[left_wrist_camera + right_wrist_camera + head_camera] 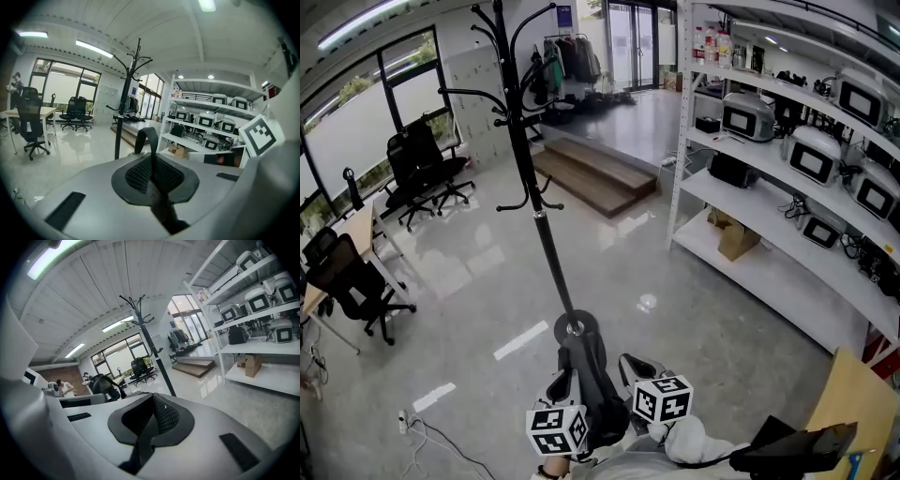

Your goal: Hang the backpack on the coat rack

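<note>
A white shelving unit (783, 281) loaded with grey appliances runs down the right side of the room. Wooden steps (595, 173) lie at the back and black office chairs (427, 164) stand by the windows on the left. The black coat rack (547, 248) stands upright in the middle of the glossy floor, and none of its hooks carries anything.

The backpack (586, 389), grey with dark panels, is held up just in front of the rack's round base, between the two grippers and close to the person. The left gripper (559, 424) is clenched on the backpack. In its own view the grey fabric fills the foreground, and a black mesh pad (154, 178) lies in the middle. The carry loop (146, 140) stands up from the pad, and its webbing runs down to where the jaws close. The right gripper (661, 398) grasps the backpack from the other side. Its view shows the same mesh pad (157, 420) and the strap leading down into its grip.

A cardboard box (738, 240) sits on the lower shelf.
</note>
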`<state>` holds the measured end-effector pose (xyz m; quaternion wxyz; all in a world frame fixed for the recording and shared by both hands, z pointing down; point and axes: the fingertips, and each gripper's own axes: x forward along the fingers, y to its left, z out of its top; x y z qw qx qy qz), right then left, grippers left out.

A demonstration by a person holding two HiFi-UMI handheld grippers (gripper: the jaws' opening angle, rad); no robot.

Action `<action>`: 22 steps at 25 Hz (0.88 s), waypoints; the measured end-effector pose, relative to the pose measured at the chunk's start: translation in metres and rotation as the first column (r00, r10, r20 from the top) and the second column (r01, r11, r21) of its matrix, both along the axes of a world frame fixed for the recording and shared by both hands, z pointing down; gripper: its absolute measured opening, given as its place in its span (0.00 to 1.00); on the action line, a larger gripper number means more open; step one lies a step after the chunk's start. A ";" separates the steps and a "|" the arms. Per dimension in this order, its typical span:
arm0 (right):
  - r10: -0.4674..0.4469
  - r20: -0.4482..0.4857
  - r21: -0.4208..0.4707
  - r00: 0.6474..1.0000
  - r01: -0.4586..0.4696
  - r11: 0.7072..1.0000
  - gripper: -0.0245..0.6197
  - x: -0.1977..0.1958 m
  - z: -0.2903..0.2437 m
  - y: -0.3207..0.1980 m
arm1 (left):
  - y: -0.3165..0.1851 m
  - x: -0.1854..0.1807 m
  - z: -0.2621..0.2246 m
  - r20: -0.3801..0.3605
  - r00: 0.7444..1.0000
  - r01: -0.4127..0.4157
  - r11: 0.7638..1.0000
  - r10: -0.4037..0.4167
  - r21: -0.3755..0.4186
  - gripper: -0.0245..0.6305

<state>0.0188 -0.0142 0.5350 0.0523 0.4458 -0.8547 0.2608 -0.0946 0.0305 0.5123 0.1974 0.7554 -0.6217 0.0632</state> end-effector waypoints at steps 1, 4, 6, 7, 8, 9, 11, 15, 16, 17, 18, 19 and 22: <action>-0.001 0.005 -0.002 1.000 0.001 1.000 0.06 0.002 0.000 -0.006 | -0.005 0.002 0.000 -0.002 1.000 0.003 1.000 -0.003 -0.002 0.06; 0.000 0.016 -0.008 1.000 0.000 1.000 0.06 0.007 -0.002 -0.020 | -0.020 0.007 0.000 -0.006 1.000 0.011 1.000 -0.011 -0.006 0.06; -0.001 0.012 -0.008 1.000 0.001 1.000 0.06 0.010 -0.001 -0.028 | -0.028 0.009 0.000 -0.008 1.000 0.012 1.000 -0.012 -0.009 0.06; 0.000 0.009 -0.009 1.000 0.000 1.000 0.06 0.012 0.000 -0.031 | -0.032 0.010 0.001 -0.009 1.000 0.012 1.000 -0.012 -0.009 0.06; 0.002 0.008 -0.011 1.000 -0.002 1.000 0.06 0.014 0.002 -0.035 | -0.037 0.011 0.001 -0.010 1.000 0.011 1.000 -0.011 -0.010 0.06; 0.005 0.007 -0.013 1.000 -0.005 1.000 0.06 0.016 0.003 -0.038 | -0.041 0.011 0.001 -0.010 1.000 0.010 1.000 -0.011 -0.010 0.06; 0.014 0.007 -0.018 1.000 -0.014 1.000 0.06 0.021 0.006 -0.045 | -0.050 0.015 0.002 -0.009 1.000 0.008 1.000 -0.008 -0.011 0.06; 0.029 0.007 -0.022 1.000 -0.029 0.999 0.06 0.032 0.010 -0.059 | -0.066 0.022 0.001 -0.012 1.000 0.003 1.000 -0.003 -0.007 0.06; 0.033 0.008 -0.022 0.999 -0.033 0.999 0.06 0.034 0.010 -0.062 | -0.070 0.023 0.001 -0.013 1.000 0.001 1.000 -0.001 -0.004 0.06; 0.037 0.009 -0.022 0.999 -0.037 0.999 0.06 0.035 0.010 -0.066 | -0.075 0.023 -0.001 -0.013 1.000 0.000 1.000 0.000 0.000 0.06; 0.040 0.009 -0.022 0.999 -0.039 0.999 0.06 0.036 0.010 -0.069 | -0.079 0.024 -0.003 -0.014 1.000 0.000 1.000 0.000 0.005 0.06; 0.040 0.007 -0.022 0.999 -0.040 0.999 0.06 0.036 0.010 -0.072 | -0.082 0.024 -0.004 -0.017 1.000 0.001 1.000 -0.001 0.011 0.06; 0.034 -0.002 -0.022 0.999 -0.034 0.999 0.06 0.035 0.012 -0.080 | -0.092 0.023 -0.009 -0.028 1.000 0.009 1.000 -0.008 0.028 0.06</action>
